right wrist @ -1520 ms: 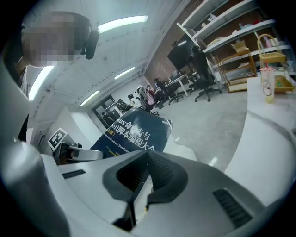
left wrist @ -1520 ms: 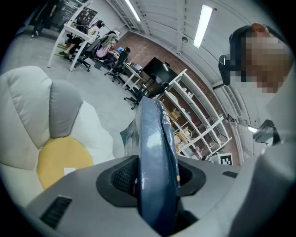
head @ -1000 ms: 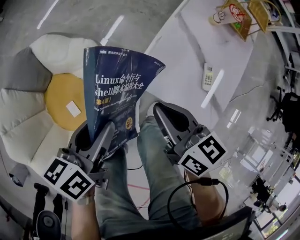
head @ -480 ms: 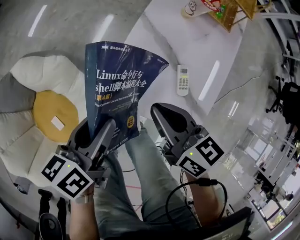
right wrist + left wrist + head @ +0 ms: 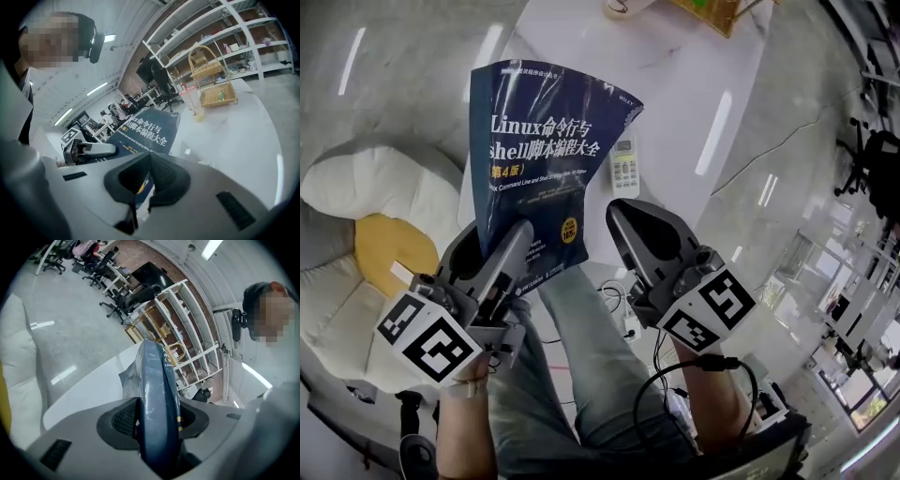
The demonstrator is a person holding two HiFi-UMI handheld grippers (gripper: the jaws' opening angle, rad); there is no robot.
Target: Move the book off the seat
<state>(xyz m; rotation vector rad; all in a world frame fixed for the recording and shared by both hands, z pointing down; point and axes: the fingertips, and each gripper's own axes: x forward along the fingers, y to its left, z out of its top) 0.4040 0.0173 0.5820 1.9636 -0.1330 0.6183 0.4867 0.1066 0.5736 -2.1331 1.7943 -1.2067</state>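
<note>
Left fingers (image 5: 504,267) pinch the book (image 5: 546,141) by its near edge only; right fingers (image 5: 649,246) are pressed together, empty. The floppy book might slip out.

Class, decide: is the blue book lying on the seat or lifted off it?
Lifted off. The left gripper clamps the book by its bottom edge, holding it upright aloft; the cushioned seat lies apart, lower left.

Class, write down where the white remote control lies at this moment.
In the head view the remote control lies on the white table, just right of the held book and beyond the right gripper.
</note>
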